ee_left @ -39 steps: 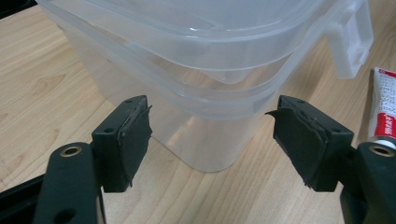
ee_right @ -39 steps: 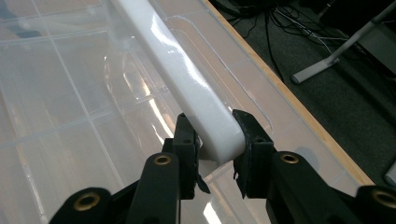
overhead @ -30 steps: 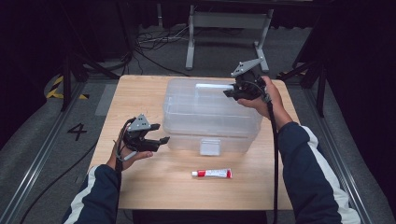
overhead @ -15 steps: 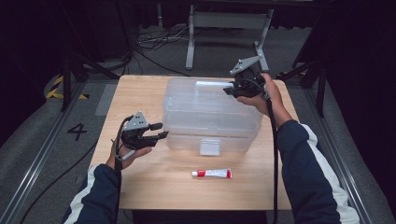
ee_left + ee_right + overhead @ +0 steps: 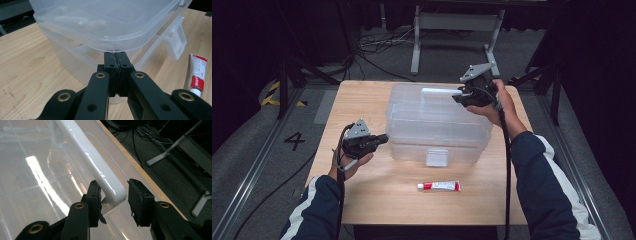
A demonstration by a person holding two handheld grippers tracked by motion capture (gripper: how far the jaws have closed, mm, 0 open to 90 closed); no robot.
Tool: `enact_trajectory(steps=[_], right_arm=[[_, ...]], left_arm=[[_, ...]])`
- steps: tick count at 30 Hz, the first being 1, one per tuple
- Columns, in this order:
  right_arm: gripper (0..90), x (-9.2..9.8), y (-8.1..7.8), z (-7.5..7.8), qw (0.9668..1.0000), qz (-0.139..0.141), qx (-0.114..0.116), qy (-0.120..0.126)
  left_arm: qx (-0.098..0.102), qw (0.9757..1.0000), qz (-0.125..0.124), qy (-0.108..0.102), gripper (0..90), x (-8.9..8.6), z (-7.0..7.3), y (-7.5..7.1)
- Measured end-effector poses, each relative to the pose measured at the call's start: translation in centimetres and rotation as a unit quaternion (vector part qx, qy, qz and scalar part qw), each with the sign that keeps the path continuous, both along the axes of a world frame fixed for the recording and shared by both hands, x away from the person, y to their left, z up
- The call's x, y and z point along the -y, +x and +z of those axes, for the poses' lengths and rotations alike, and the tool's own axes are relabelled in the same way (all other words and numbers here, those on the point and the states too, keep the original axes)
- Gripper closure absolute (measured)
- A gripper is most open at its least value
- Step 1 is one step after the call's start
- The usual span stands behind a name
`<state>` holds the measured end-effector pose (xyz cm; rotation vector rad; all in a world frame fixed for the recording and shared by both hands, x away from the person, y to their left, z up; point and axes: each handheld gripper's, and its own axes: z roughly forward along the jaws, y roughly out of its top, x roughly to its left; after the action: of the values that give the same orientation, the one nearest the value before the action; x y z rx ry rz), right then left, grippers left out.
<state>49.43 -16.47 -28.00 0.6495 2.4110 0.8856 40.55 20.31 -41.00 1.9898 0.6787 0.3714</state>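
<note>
The clear storage box (image 5: 437, 125) sits mid-counter (image 5: 362, 200), lid on, and everything here is placed from it. Your right claw (image 5: 113, 202) is at the box's far right corner, straddling the end of the white handle bar (image 5: 100, 173) that runs along the lid (image 5: 105, 20). Its jaws have just been opening: the bar lies between them, the left pad is at most brushing its side and the right pad stands apart, so the hold is released. Your left claw (image 5: 115, 62) waits at the box's near left corner, just under the lid's rim; it has just been closing and is now clenched on nothing, pads pressed flat together. A front latch tab (image 5: 436, 157) hangs on the box's near wall, and a red-and-white tube (image 5: 439, 186) lies on the counter in front of that latch.

The step in hand looks like letting go of the handle after setting or steadying the box. The next move probably calls for lifting your right claw clear of the bar without dragging the lid, then reopening your left claw before it can take the rim or the latch.

Against 1 second ago, your left claw's jaws, then parted, are shut; the box, tube and both hands keep their places.
</note>
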Motion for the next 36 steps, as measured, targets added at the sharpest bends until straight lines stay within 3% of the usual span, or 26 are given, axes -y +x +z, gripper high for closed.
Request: enact_trajectory(steps=[5, 7, 12, 15, 19, 25, 36], right_arm=[[56.4, 0.8, -0.5, 0.4, 0.9999, -0.005, 0.013, 0.006], [52.9, 1.6, -0.9, 0.7, 0.9996, -0.007, 0.020, 0.020], [50.5, 3.6, -2.2, 1.2, 0.9986, -0.013, 0.033, 0.039], [48.7, 5.0, -3.0, 1.0, 0.9975, -0.018, 0.040, 0.056], [48.0, 6.0, -3.6, 0.7, 0.9968, -0.028, 0.052, 0.054], [47.2, 8.0, -4.4, 0.6, 0.9944, -0.038, 0.064, 0.075], [44.4, 12.2, -6.5, -1.9, 0.9910, -0.062, 0.078, 0.089]], left_arm=[[0.001, 1.0000, -0.001, 0.000, 89.4, 0.0, 0.0, 0.1], [0.006, 0.9999, -0.001, 0.011, 89.5, 0.1, 0.2, 0.1], [0.006, 0.9999, -0.001, 0.010, 89.6, 0.1, 0.2, 0.1], [0.009, 0.9999, 0.000, 0.012, 89.6, 0.2, 0.3, 0.1], [0.007, 0.9999, -0.003, 0.011, 89.6, 0.5, 0.3, 0.2], [0.011, 0.9997, -0.007, 0.019, 89.6, 0.9, 0.5, 0.2], [0.020, 0.9997, -0.007, 0.013, 89.5, 0.9, 1.0, 0.3]])
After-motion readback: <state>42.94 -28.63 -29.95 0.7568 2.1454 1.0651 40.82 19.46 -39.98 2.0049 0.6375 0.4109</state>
